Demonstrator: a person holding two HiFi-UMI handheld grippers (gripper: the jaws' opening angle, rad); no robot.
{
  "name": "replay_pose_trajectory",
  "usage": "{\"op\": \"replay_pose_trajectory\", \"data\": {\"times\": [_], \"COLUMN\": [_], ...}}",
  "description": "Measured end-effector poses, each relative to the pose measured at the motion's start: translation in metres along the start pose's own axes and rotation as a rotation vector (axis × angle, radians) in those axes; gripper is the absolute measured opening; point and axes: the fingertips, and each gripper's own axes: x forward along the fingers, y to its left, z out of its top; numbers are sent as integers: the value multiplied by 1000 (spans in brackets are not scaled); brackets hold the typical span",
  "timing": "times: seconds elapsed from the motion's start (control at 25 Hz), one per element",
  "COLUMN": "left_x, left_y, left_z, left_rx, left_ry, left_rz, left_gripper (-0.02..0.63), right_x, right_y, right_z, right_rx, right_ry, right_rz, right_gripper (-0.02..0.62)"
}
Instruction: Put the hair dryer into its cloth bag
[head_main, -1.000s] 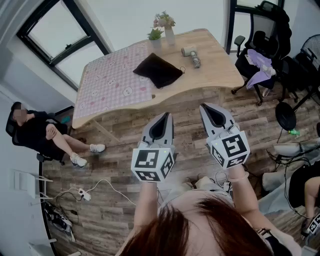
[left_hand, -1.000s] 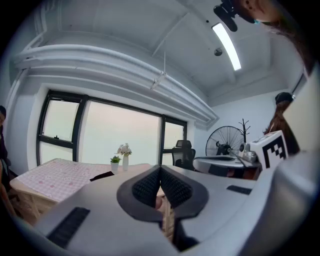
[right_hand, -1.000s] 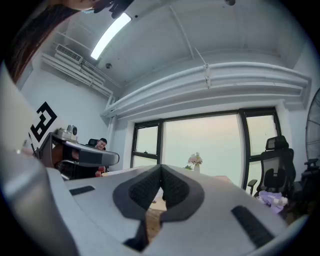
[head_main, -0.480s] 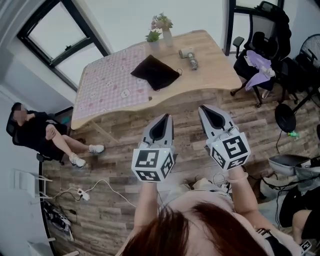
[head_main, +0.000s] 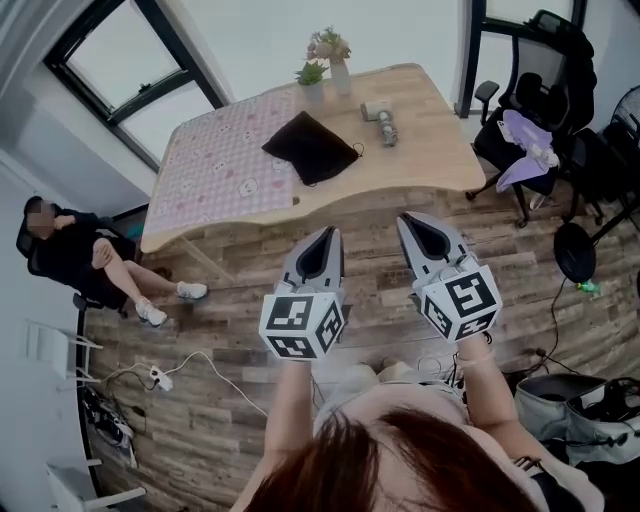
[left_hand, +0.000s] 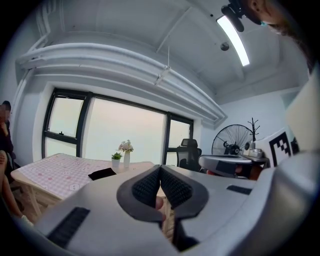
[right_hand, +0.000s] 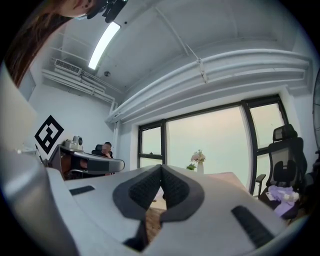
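**Closing in on the table, both grippers empty**

The person is holding the left gripper (head_main: 328, 232) and right gripper (head_main: 406, 217) side by side, well short of the table (head_main: 440, 165), with both pairs of fingers (left_hand: 147, 186) pressed together on nothing. The hair dryer (head_main: 381, 116) is lying on the table's bare wood toward its far edge. The cloth bag (head_main: 310, 147) is lying near it at the table's middle (flat, its opening unreadable). Compared with a second ago, the table is sitting slightly nearer in the head view, so the approach is probably just starting and neither thing is being touched yet.
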Motion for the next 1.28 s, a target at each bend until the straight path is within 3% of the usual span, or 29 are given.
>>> {"op": "replay_pose_trajectory", "data": {"times": [0.56, 1.28], "left_x": [45, 141], "left_y": [17, 123], "left_z": [-7, -1], "left_rx": [-5, 6], "left_ry": [42, 84], "left_rz": [12, -54], "left_gripper": [11, 12], "right_x": [40, 170], "right_y": [-33, -70], "right_z": [-12, -18], "right_rx": [-27, -38], "right_ry": [11, 48], "right_rz": [-2, -69], "right_gripper": [0, 0]}}
